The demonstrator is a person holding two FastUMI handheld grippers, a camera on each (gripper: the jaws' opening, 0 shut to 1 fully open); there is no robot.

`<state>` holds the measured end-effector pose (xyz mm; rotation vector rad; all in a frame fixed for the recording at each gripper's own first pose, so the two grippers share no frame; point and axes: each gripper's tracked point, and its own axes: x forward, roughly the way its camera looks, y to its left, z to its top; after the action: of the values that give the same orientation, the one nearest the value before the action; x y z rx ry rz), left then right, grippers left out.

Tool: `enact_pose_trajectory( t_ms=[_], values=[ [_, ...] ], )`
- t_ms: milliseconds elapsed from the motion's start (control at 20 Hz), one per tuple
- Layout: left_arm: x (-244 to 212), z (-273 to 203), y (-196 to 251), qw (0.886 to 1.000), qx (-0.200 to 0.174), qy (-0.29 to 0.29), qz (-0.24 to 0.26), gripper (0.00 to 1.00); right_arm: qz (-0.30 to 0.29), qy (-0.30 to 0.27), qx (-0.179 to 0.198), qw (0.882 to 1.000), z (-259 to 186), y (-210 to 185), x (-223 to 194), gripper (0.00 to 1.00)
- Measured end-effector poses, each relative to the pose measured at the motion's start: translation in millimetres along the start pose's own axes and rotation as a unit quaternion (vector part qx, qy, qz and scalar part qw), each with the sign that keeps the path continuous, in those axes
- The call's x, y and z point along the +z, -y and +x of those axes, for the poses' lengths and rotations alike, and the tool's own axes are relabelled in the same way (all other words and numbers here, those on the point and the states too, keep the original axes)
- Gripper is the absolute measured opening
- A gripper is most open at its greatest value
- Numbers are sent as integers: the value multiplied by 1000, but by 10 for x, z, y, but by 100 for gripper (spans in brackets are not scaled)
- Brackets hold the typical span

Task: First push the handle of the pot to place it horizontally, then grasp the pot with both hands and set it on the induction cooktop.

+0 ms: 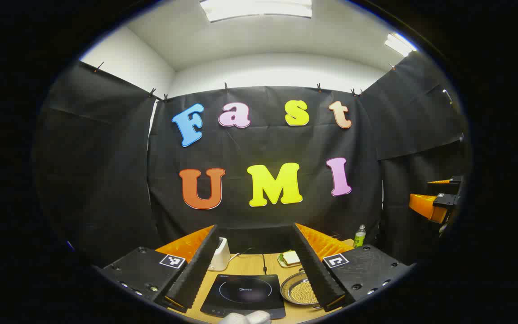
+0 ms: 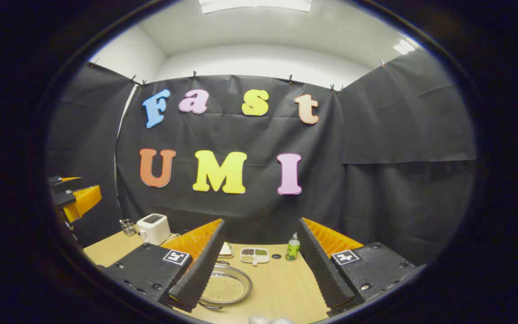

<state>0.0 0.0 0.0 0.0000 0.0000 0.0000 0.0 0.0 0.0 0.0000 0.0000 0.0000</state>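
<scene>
- The left gripper [image 1: 253, 265] is raised above the light wooden table [image 1: 252, 264], its two fingers spread wide apart with nothing between them.
- Through the gap between its fingers, in the left gripper view, the black glass induction cooktop [image 1: 244, 294] lies flat on the table, near the front edge.
- Just right of the cooktop sits the round shallow metal pot [image 1: 301, 291], filled with small pale grains and partly hidden by the right finger.
- Farther back stand a white toaster [image 1: 220, 254], a small plate with a sandwich [image 1: 290, 258] and a green bottle [image 1: 359, 236].
- The right gripper [image 2: 263, 263] also hovers over the table, fingers wide apart and holding nothing.
- In the right gripper view, the pot lies near its left finger; a white divided dish [image 2: 254, 254] lies beyond it.
</scene>
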Motion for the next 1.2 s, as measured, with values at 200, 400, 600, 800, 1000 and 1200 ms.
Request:
enact_pose_trajectory(
  t_ms=[200, 400, 600, 800, 1000, 1200],
  values=[
    [3, -13, -20, 1000, 2, 1, -1, 95, 5, -1, 4, 1000, 12, -12, 3, 98],
    [14, 14, -60, 1000, 7, 4, -1, 95, 2, -5, 2, 1000, 13, -5, -11, 98],
    [-12, 25, -103, 1000, 12, 1, -3, 95, -1, -9, 4, 1000, 19, -17, -25, 98],
    [-20, 38, -127, 1000, 12, 1, -2, 95, 7, -20, 10, 1000, 34, -47, -71, 96],
    [-25, 26, -138, 1000, 10, 2, -1, 95, 12, -38, 42, 998, 61, -174, -136, 45],
    [-35, 44, -155, 1000, 12, 2, -2, 95, 15, -78, 94, 992, 106, -364, -339, 4]
  ],
)
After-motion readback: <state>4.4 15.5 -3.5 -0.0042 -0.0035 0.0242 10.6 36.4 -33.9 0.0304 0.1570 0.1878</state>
